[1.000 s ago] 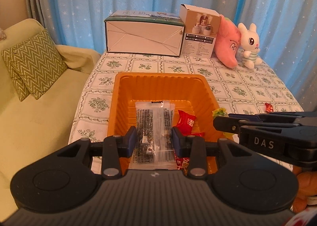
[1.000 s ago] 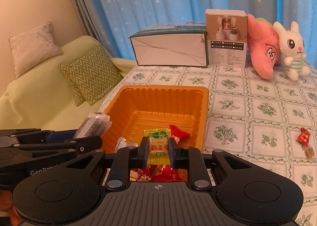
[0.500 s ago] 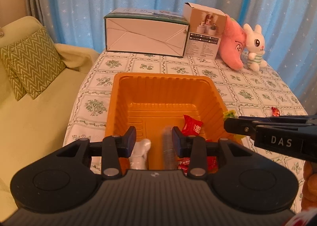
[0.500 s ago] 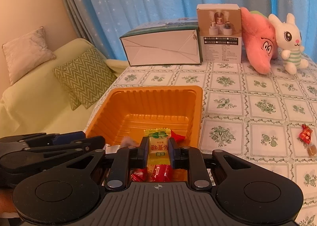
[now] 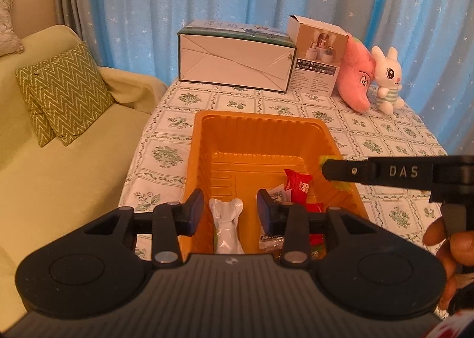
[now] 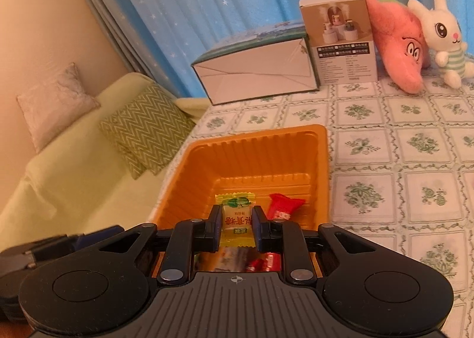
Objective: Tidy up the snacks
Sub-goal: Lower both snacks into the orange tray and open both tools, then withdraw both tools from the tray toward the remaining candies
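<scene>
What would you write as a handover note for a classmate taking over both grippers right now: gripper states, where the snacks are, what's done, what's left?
Left gripper: open, empty, over the orange tray.
Right gripper: jaws opening over the tray, the yellow candy between them, about to drop.
In the tray: white packet, red candy, more wrapped snacks at the near end.
Done: most snacks visible here are in the tray.
Left: finish releasing the yellow candy, then check the tablecloth for strays; none shows in these views.
</scene>
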